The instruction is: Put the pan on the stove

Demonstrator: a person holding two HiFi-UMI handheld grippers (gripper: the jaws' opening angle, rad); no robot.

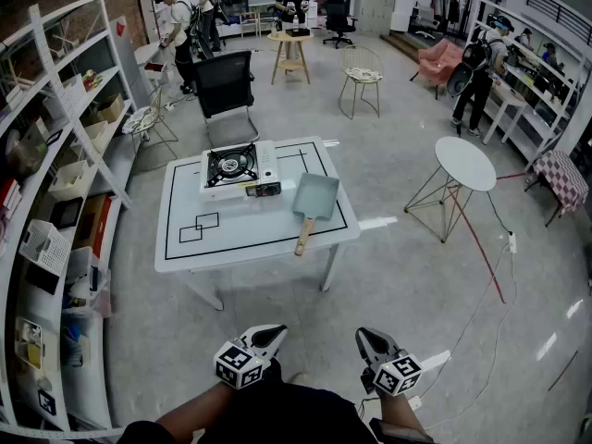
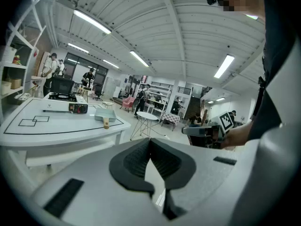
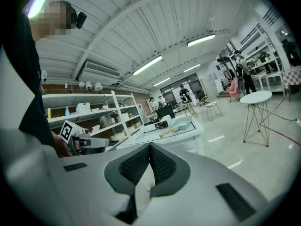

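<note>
A grey-blue square pan with a wooden handle lies on the white table, right of the portable gas stove. Both also show far off in the left gripper view, the pan beside the stove, and in the right gripper view as the pan and stove. My left gripper and right gripper are held low near the person's body, well short of the table. Each has its jaws shut together with nothing between them, the left gripper and the right gripper alike.
A black office chair stands behind the table. White shelving lines the left wall. A round white side table stands to the right, with cables on the floor near it. Several people stand at the back of the room.
</note>
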